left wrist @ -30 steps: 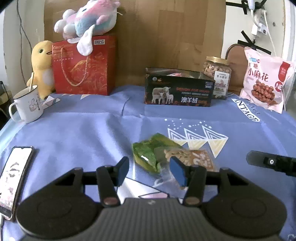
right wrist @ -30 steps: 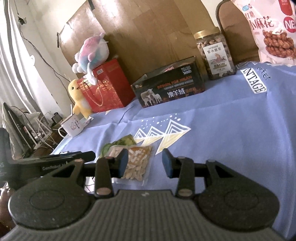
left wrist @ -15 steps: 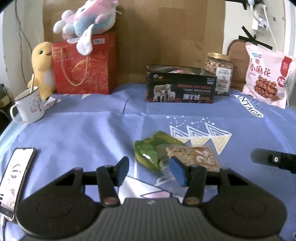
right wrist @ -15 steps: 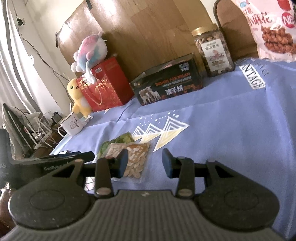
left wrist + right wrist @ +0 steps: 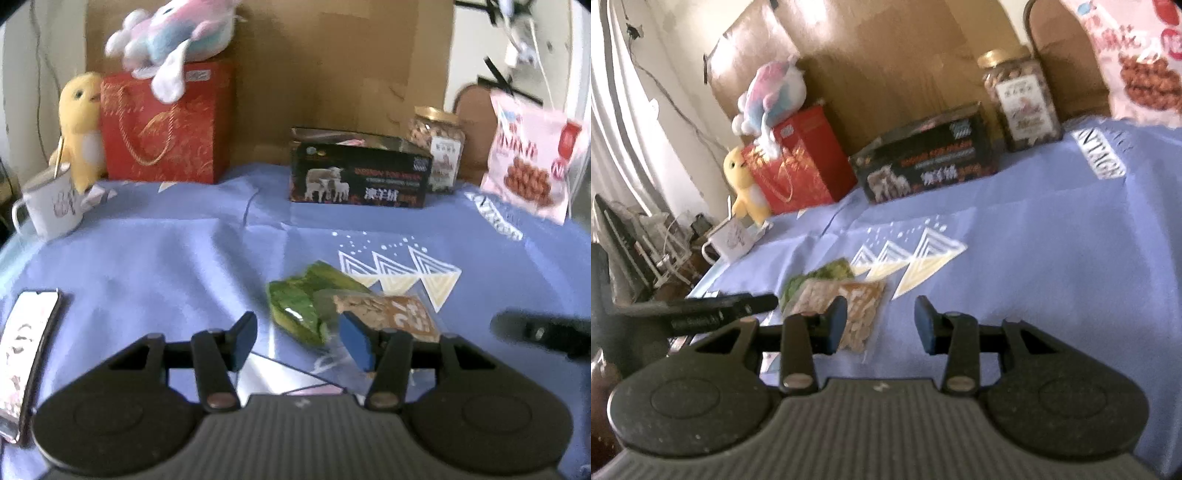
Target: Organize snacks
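— What's nearest, from where you stand?

— The left tongs (image 5: 298,341), spread wide with nothing between the blue pads, low over the blue cloth on the desk (image 5: 155,258). The right tongs (image 5: 881,325) are spread too, gripping nothing.

— And the snacks?

— Take the green snack packet (image 5: 295,308) as the mark. It lies flat on the cloth just ahead of the left tongs. A clear packet of pale nuts (image 5: 388,314) overlaps its right edge, and the right-hand pad of the left tongs sits in front of that packet; whether they touch I cannot tell. A phone (image 5: 26,343) lies well to the left of the green packet, near the desk's edge.

— Farther back?

— Beyond the green packet, past the printed triangles, stands a black box with sheep on it (image 5: 360,177). Right of the box is a jar of nuts with a gold lid (image 5: 437,147), then a pink bag of fried twists (image 5: 528,155). Far left of the green packet there's a white mug (image 5: 51,206), a yellow plush duck (image 5: 79,125), and a red gift bag (image 5: 166,125) with a pastel plush toy (image 5: 173,33) on top.
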{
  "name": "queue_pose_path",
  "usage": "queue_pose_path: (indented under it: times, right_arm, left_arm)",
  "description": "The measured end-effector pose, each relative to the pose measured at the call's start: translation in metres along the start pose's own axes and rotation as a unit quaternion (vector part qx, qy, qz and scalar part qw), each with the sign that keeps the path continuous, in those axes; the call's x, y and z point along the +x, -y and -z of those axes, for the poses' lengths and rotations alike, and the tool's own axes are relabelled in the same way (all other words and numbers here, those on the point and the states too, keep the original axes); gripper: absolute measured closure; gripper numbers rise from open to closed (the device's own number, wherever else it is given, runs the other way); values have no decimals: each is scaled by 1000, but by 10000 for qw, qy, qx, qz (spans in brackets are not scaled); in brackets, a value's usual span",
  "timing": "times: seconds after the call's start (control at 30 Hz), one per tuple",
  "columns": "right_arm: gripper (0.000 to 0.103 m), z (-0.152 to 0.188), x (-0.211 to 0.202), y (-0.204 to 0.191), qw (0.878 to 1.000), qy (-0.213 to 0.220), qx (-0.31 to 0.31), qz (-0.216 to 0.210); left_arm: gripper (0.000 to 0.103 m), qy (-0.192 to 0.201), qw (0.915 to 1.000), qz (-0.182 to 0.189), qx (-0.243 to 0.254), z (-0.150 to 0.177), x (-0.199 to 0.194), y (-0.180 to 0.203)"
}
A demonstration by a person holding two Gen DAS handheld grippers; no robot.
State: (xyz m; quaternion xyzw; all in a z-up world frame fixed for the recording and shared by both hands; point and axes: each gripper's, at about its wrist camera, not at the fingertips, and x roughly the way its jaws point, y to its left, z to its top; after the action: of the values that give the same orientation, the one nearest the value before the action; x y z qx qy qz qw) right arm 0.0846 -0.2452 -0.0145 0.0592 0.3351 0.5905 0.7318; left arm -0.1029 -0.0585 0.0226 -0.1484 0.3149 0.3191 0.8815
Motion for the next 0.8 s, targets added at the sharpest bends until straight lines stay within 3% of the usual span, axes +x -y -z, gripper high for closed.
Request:
queue_pose_path:
  times: [0.1, 0.2, 0.3, 0.4, 0.43, 0.5, 0.6, 0.7, 0.8]
  right_arm:
    - [60, 2, 9, 2, 9994, -280, 66, -180]
    - [60, 0, 19, 9, 9978, -525, 266, -302]
    - [60, -5, 27, 16, 9959, -667, 393, -458]
    - [60, -9, 35, 16, 9949, -739, 335, -595]
    - [60, -9, 36, 15, 9950, -735, 282, -617]
    - [60, -6, 36, 12, 9949, -711, 204, -681]
    - [56, -3, 35, 10, 9952, -640, 17, -739]
    - [40, -4, 34, 8, 9930, -680, -174, -951]
    - [28, -2, 33, 2, 9903, -735, -509, -1067]
  left_arm:
    - [52, -188, 9957, 761, -494, -1, -2, -26]
    - [52, -393, 9813, 1556, -1064, 2, 4, -46]
    - [51, -595, 9678, 2066, -1305, 4, 14, -47]
    - [54, -1000, 9623, 2137, -1355, 11, 36, -36]
    - [54, -897, 9627, 2148, -1382, 13, 36, -34]
    - [77, -1051, 9562, 2336, -1415, 12, 41, -27]
    - [90, -1113, 9536, 2401, -1436, 10, 46, -20]
    - [92, -1068, 9387, 2779, -1739, 3, 44, -27]
    - [92, -1061, 9306, 2932, -1918, -3, 46, -34]
